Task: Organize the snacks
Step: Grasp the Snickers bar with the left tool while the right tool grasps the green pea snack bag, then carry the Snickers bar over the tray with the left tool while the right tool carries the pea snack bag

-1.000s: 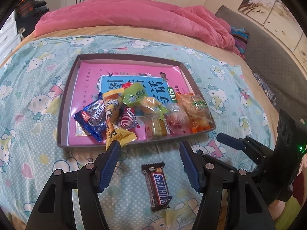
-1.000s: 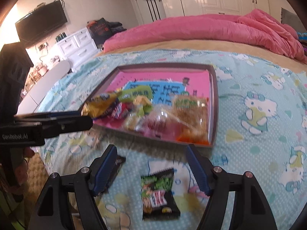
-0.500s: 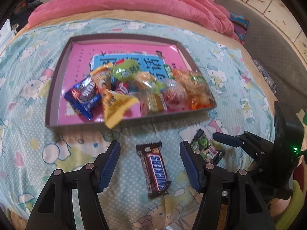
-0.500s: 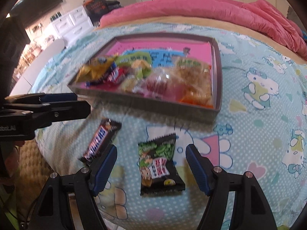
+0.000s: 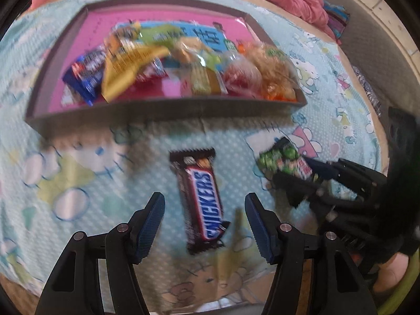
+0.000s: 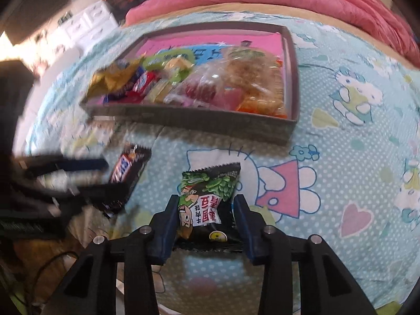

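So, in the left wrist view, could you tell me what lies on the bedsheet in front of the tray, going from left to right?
Snickers bar → green pea snack packet → right gripper, its jaws closing on that packet.

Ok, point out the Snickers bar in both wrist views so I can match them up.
Left wrist: Snickers bar lies low in the centre on the bedsheet, between the open jaws.
Right wrist: Snickers bar sits at left of centre, partly behind the other gripper.
Shared landmark: the tray of snacks, just beyond the bar in both views.
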`<state>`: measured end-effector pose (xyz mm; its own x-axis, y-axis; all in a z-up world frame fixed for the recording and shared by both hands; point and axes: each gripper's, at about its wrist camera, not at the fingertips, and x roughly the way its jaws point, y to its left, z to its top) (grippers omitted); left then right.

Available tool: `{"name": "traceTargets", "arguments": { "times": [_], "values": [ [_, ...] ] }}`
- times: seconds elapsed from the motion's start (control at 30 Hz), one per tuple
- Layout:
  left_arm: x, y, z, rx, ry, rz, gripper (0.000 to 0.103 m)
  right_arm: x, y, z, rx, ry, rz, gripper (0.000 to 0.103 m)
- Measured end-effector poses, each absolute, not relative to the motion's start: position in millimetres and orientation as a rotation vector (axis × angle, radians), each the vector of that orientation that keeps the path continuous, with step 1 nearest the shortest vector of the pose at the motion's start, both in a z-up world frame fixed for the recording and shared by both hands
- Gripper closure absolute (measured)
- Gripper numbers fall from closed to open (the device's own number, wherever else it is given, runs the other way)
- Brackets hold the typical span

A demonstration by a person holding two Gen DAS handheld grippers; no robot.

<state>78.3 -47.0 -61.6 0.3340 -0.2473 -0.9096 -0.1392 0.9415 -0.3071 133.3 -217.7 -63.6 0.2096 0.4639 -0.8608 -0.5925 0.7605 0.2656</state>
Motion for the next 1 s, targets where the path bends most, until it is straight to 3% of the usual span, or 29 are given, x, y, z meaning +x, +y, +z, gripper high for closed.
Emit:
{"name": "traceTargets", "arguments": {
  "times": [0.07,0.1,0.2,0.57,1.0],
  "values": [
    [78.3,-52.8,-65.3,-0.33,1.239,-0.06,0.048,136.4,-226.3,-55.5,-0.046,1.117,0.761,0.063],
    [78.7,-55.3,-66.7,-0.316,1.235,-0.056,0.059,137.9,-229.1,-51.5,-0.015,1.099,0.771,0.063],
    [79.5,-57.3,-70.1,-0.287,1.228,-0.043,0.072,141.0,-237.5,-35.1,0.071,1.017,0.802,0.063],
    [74.0,-22.2,-20.8,-0.371,1.023,-0.01,0.073,151.6,-241.2,-9.8,0.164,0.879,0.832,0.063],
    [105.9,4.6,-3.8,-0.401,0.949,0.061,0.073,159.2,-213.0,-2.1,0.084,0.795,0.839,0.063]
  ]
}}
